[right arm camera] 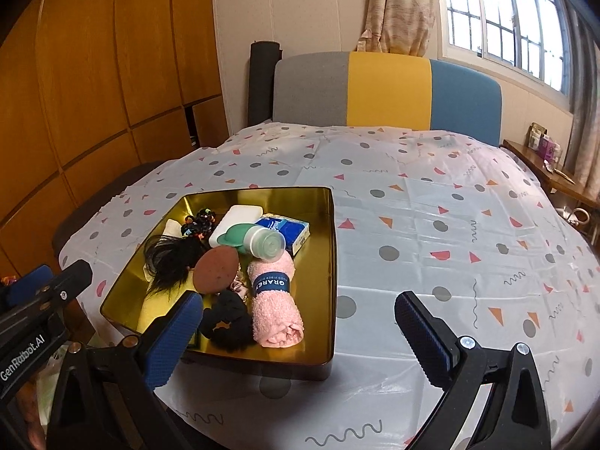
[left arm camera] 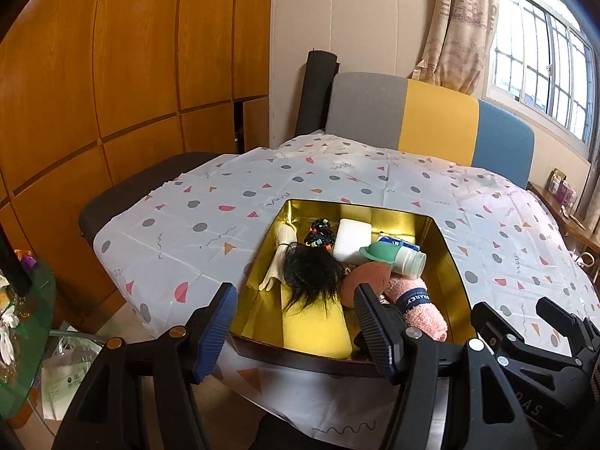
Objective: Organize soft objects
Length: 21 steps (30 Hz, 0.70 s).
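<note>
A gold-lined box (right arm camera: 322,247) sits on the patterned tablecloth (right arm camera: 450,225) and also shows in the left wrist view (left arm camera: 446,247). It holds a rolled pink towel (right arm camera: 275,300), a black wig (right arm camera: 168,258), a brown round sponge (right arm camera: 216,269), a white sponge (right arm camera: 236,221), a yellow sponge (left arm camera: 315,330), a green-capped bottle (right arm camera: 258,242), a blue tissue pack (right arm camera: 290,230), hair ties (right arm camera: 198,225) and a black scrunchie (right arm camera: 228,322). My left gripper (left arm camera: 296,326) is open over the box's near edge. My right gripper (right arm camera: 300,322) is open, just in front of the box.
A grey, yellow and blue headboard (right arm camera: 386,93) stands behind the table. Wooden wardrobe doors (left arm camera: 131,75) are on the left. A window (right arm camera: 506,15) and a side shelf (right arm camera: 547,165) are on the right. A glass table (left arm camera: 22,337) stands low on the left.
</note>
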Motion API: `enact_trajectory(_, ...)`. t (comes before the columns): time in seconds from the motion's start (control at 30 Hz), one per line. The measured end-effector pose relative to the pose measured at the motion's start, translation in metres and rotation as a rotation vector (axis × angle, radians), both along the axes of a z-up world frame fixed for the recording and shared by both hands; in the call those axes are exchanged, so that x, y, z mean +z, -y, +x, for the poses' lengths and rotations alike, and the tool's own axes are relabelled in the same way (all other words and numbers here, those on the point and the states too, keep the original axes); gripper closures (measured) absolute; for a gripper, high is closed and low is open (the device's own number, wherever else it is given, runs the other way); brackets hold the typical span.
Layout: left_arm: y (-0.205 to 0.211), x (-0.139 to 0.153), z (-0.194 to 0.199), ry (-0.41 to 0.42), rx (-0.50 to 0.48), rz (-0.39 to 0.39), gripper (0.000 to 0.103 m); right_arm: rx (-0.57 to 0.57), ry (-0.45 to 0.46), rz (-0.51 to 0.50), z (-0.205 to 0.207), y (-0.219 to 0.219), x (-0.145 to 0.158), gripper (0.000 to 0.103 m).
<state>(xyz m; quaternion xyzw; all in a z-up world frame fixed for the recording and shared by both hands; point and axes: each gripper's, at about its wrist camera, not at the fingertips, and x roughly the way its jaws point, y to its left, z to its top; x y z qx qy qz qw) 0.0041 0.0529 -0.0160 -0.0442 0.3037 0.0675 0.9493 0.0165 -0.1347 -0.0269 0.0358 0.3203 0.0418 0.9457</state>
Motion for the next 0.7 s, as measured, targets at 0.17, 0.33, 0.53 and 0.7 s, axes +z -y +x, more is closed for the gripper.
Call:
enact_trajectory(0.17, -0.0008, -0.0006, 0.0008, -0.002, 0.001, -0.006, 0.037, 0.003, -0.002, 0.003, 0.0006, 0.0006, -0.0007, 0.000)
enact_trajectory(0.33, -0.0015, -0.0004, 0.0001, -0.002, 0.006, -0.006, 0.038, 0.001, 0.000, 0.006, 0.0000, 0.0008, -0.0008, 0.000)
enact_trajectory(0.53, -0.0004, -0.0008, 0.0001, -0.009, 0.003, -0.001, 0.037, 0.002, -0.006, 0.009, 0.0004, 0.0018, -0.0005, 0.000)
enact_trajectory(0.7, -0.0007, -0.0005, 0.0008, -0.012, 0.007, -0.002, 0.038, 0.003, -0.006, 0.009, 0.0003, 0.0021, -0.0007, 0.000)
